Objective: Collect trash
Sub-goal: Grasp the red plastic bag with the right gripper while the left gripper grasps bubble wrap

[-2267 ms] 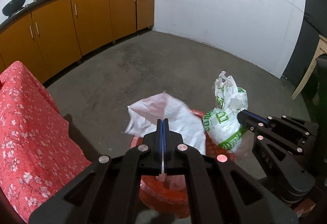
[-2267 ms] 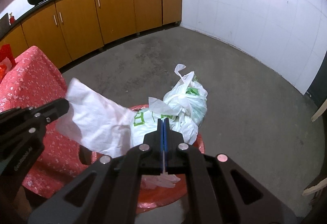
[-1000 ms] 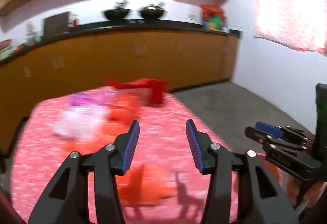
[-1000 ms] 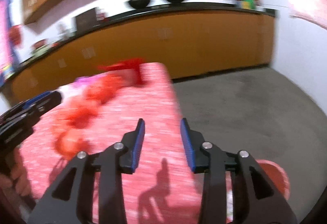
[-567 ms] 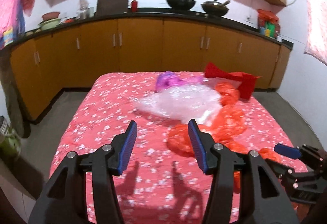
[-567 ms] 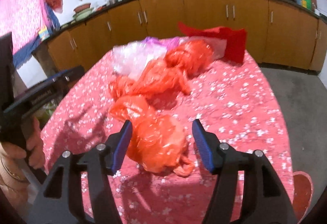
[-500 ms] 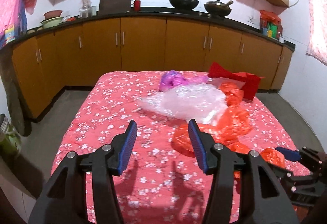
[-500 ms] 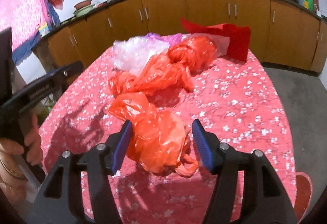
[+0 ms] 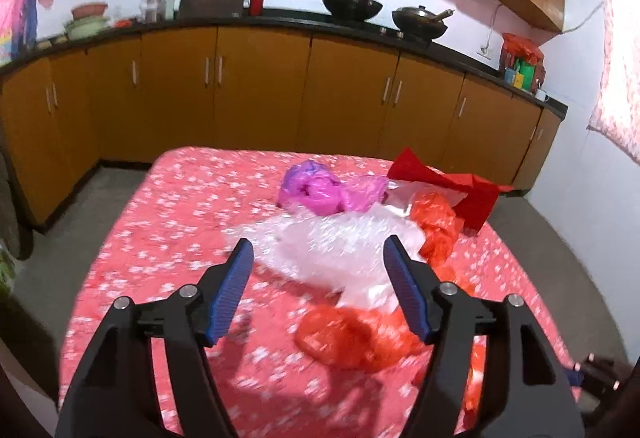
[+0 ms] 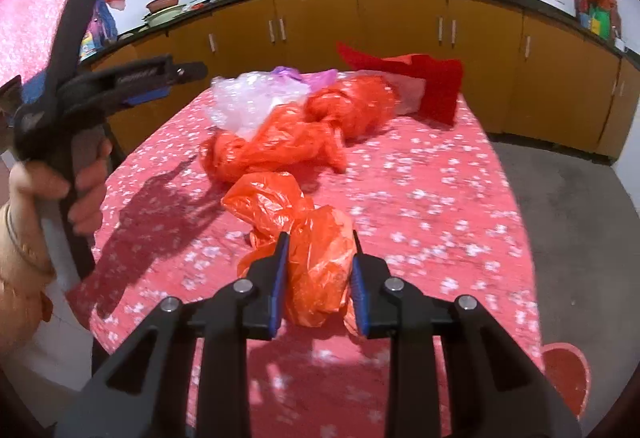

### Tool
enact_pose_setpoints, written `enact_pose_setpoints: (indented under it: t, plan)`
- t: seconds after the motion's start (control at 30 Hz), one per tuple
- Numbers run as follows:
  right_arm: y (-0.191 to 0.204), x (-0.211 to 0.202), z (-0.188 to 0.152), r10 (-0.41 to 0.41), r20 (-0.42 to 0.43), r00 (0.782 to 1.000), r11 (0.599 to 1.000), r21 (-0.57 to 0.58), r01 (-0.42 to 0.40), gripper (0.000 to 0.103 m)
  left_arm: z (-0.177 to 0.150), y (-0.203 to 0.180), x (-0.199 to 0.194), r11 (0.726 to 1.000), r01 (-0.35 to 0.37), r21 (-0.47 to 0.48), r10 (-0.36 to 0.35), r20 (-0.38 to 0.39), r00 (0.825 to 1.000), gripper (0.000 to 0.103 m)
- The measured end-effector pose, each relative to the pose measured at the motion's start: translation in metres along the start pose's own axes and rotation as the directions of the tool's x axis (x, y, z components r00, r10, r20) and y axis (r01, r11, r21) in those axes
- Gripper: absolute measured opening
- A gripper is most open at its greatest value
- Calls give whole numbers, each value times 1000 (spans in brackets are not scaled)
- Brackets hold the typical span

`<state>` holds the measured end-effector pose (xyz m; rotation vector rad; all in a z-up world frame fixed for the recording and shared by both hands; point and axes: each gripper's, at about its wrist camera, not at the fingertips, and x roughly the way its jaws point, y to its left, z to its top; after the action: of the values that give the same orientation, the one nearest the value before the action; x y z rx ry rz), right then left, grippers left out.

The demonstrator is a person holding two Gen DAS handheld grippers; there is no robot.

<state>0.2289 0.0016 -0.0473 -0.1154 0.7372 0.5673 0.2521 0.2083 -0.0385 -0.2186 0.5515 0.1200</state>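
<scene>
Crumpled plastic bags lie on a table under a red floral cloth. My right gripper points down at the nearest orange bag; its jaws are closing and the bag fills the gap, touching both blue pads. My left gripper hovers over a clear plastic bag, jaws opening, nothing touching its pads. In the right wrist view a hand holds the left gripper at the left. More orange bags, a purple bag and a red paper bag lie farther back.
Orange cabinets under a dark counter with two woks run along the far wall. A red bin's rim shows past the table's near right corner. Grey floor lies right of the table.
Both grippers swung from the red bin to the table. The right gripper came down over the nearest orange bag and narrowed onto it. The left gripper advanced toward the clear bag and widened.
</scene>
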Motion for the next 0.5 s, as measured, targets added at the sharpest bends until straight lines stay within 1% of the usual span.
enact_pose_setpoints:
  t: [0.1,0.17,0.23,0.27,0.3,0.33,0.37,0.4,0.5]
  plan:
    - [-10,-5,-1,-21,5,1000,1000,17,21,28,5,-7,16,1000,5,-2,-5,-35,999,71]
    - [-16,-8,-1,-34,8,999,999,28,33,28,7,-14,32,1000,0,9,0,-74,997,71]
    - [-20,-9,0,-41,11,999,999,33,40,28,7,-15,50,1000,-28,10,29,-125,992,71]
    - [-21,-10,0,-44,14,999,998,35,44,28,5,-14,56,1000,-29,-3,28,-147,989,65]
    - [-22,-11,-1,-48,16,999,998,36,47,28,3,-11,61,999,-32,-14,30,-165,986,45]
    - [-24,-13,-1,-53,20,998,998,39,52,28,1,-10,63,999,-38,-14,35,-174,984,38]
    - [-26,-13,0,-56,23,998,998,42,55,28,-2,-7,62,999,-39,-13,36,-174,984,29]
    - [-28,-14,0,-60,26,998,997,46,58,28,-4,-5,58,999,-42,-2,41,-166,985,23]
    - [-34,-17,1,-71,40,997,996,61,69,28,-6,5,40,998,-57,28,60,-133,989,18]
